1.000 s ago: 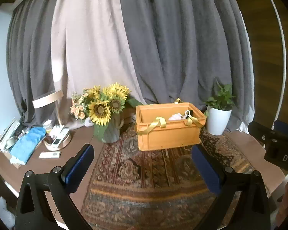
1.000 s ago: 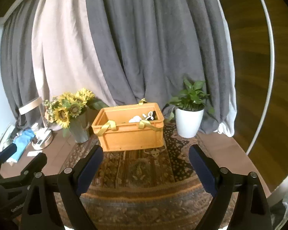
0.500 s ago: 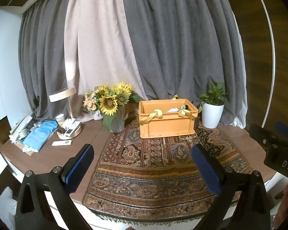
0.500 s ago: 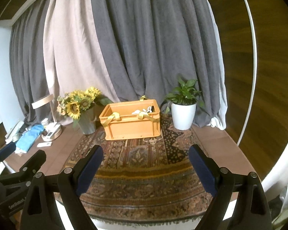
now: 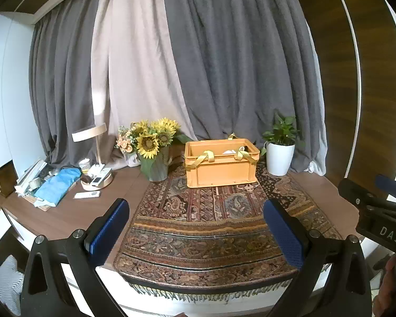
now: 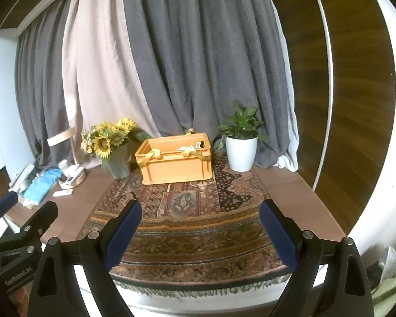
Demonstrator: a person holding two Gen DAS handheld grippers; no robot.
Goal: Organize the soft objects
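An orange crate (image 5: 220, 167) with yellow straps stands at the back of a patterned rug (image 5: 213, 224); it also shows in the right wrist view (image 6: 175, 162). White and dark soft items (image 5: 232, 151) peek over its rim. My left gripper (image 5: 196, 212) is open and empty, held back over the rug's front part, far from the crate. My right gripper (image 6: 200, 214) is open and empty, also well back from the crate. The right gripper's body (image 5: 377, 211) shows at the right edge of the left wrist view.
A sunflower vase (image 5: 154, 155) stands left of the crate, a potted plant in a white pot (image 5: 279, 155) right of it. A lamp (image 5: 92, 142), blue cloth (image 5: 56, 186), remote (image 5: 88, 195) and clutter lie at the table's left. Curtains hang behind.
Both grippers have pulled back and up from the crate, which now looks smaller and farther. The whole rug and table front edge have come into view. Both stay open.
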